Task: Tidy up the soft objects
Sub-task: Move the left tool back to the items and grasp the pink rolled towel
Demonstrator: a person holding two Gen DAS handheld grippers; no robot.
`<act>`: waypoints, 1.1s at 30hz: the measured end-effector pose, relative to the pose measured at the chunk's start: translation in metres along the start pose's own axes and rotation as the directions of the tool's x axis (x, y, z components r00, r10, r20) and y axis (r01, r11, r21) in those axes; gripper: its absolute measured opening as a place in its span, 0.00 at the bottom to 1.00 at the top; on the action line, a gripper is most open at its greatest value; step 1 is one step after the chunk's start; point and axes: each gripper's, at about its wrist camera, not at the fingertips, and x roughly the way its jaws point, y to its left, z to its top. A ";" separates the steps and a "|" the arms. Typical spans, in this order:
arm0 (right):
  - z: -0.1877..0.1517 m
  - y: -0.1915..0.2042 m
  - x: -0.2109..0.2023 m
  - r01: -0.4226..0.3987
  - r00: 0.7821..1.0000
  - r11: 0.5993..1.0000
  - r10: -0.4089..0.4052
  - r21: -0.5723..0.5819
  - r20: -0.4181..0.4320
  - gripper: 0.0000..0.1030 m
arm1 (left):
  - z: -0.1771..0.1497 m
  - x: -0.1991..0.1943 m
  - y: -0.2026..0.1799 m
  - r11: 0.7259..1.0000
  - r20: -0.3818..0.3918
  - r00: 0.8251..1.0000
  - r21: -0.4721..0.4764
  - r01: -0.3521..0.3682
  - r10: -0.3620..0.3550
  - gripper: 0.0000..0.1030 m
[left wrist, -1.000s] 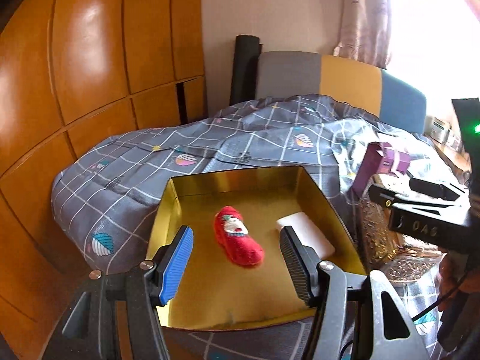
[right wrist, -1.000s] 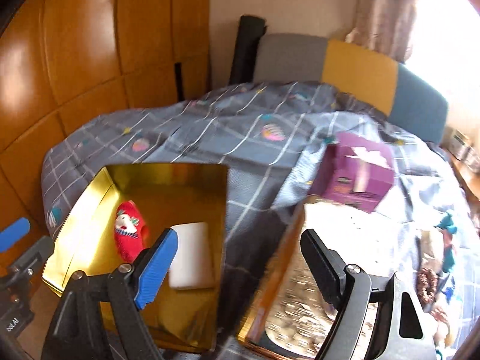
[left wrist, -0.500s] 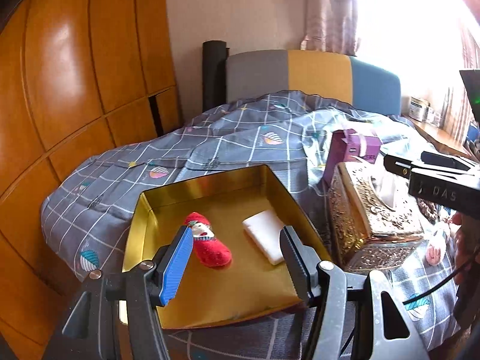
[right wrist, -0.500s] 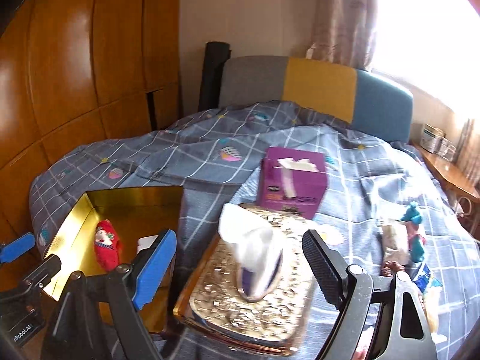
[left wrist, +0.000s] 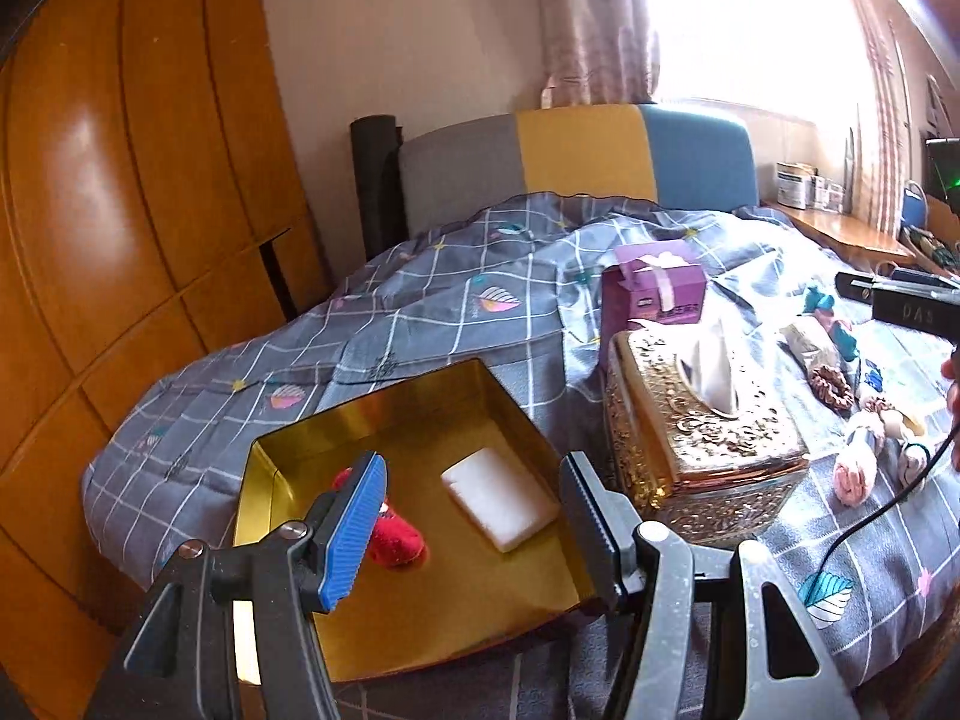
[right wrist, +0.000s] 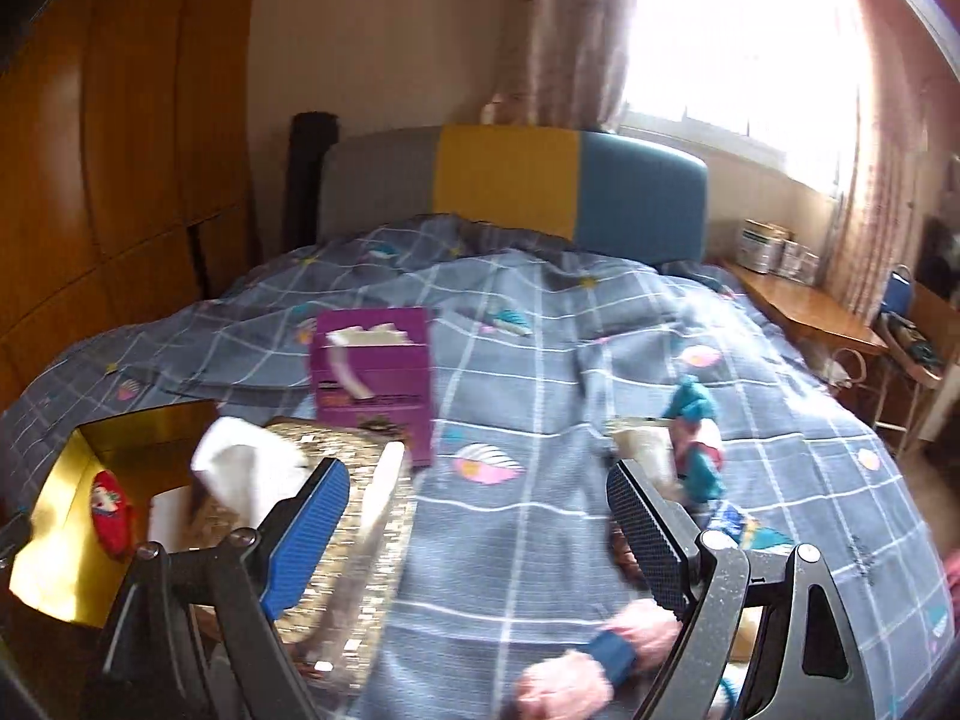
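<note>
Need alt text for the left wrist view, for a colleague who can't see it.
The open left gripper hovers empty over a gold tray on a bed, holding a red sock and a white pad. Right of it stand an ornate gold tissue box and a purple one.

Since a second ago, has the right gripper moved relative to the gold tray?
Yes. The right gripper has swung rightward, away from the gold tray, which now sits at the view's left edge; its open jaws, which have just been opening, now hang over bare quilt, nothing between them.
</note>
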 end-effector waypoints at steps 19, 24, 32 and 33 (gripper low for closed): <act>-0.030 -0.188 0.012 0.337 0.941 0.918 -0.333 0.211 -0.055 0.90 | 0.028 -0.010 -0.081 0.969 0.038 0.986 0.193 0.154 -0.164 0.59; -0.049 -0.239 0.010 0.372 0.927 0.846 -0.357 0.382 -0.111 0.90 | 0.045 -0.014 -0.125 0.918 0.040 0.953 0.282 0.277 -0.300 0.59; -0.056 -0.257 0.014 0.322 0.946 0.805 -0.293 0.499 -0.140 0.90 | 0.040 0.013 -0.226 0.755 -0.155 0.857 0.416 0.508 -0.491 0.59; -0.057 -0.257 0.015 0.319 0.947 0.807 -0.288 0.497 -0.142 0.90 | 0.036 0.019 -0.240 0.736 -0.190 0.846 0.423 0.529 -0.499 0.59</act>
